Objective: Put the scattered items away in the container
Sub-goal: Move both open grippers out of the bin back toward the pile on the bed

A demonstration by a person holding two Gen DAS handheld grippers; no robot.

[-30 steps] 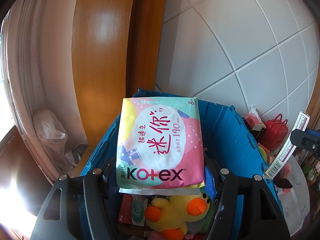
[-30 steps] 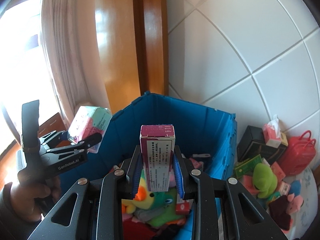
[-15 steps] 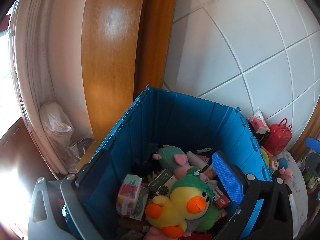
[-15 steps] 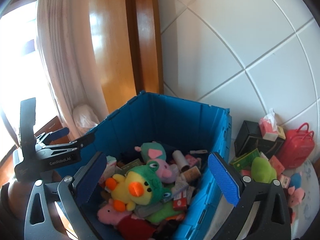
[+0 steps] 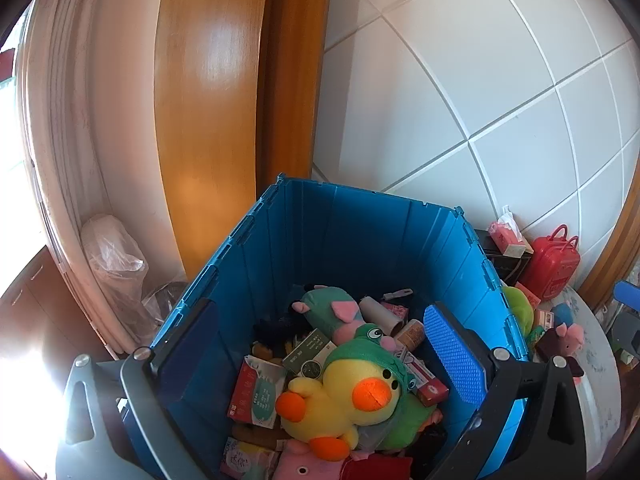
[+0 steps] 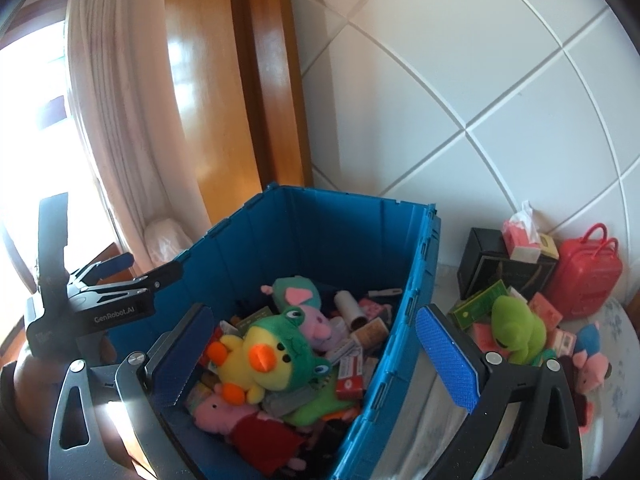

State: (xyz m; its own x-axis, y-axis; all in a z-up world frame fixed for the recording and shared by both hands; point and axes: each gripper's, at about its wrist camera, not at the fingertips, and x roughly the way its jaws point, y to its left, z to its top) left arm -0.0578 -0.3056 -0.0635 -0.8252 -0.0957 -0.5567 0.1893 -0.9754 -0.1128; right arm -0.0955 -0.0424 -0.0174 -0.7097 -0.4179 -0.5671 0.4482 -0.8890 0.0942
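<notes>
A blue crate (image 5: 360,224) (image 6: 344,224) holds a yellow duck plush (image 5: 344,396) (image 6: 260,364), a pink pig plush (image 6: 224,408), boxes and packets. My left gripper (image 5: 320,356) is open and empty above the crate; it also shows at the left of the right wrist view (image 6: 132,272). My right gripper (image 6: 316,360) is open and empty over the crate's right wall. Scattered items lie right of the crate: a green plush (image 6: 516,332), a red toy case (image 6: 588,276) (image 5: 550,268), a black box (image 6: 488,268), a tissue pack (image 6: 520,236).
The crate stands in a corner against a white tiled wall (image 5: 480,100) and a wooden door frame (image 5: 208,120). A curtain (image 6: 116,120) and a clear plastic bag (image 5: 116,256) are at the left. The loose items rest on a pale patterned cloth (image 6: 616,380).
Both grippers opened. The Kotex pack left my left gripper and the pink box left my right gripper. Both grippers have since drawn back a little above the crate.
</notes>
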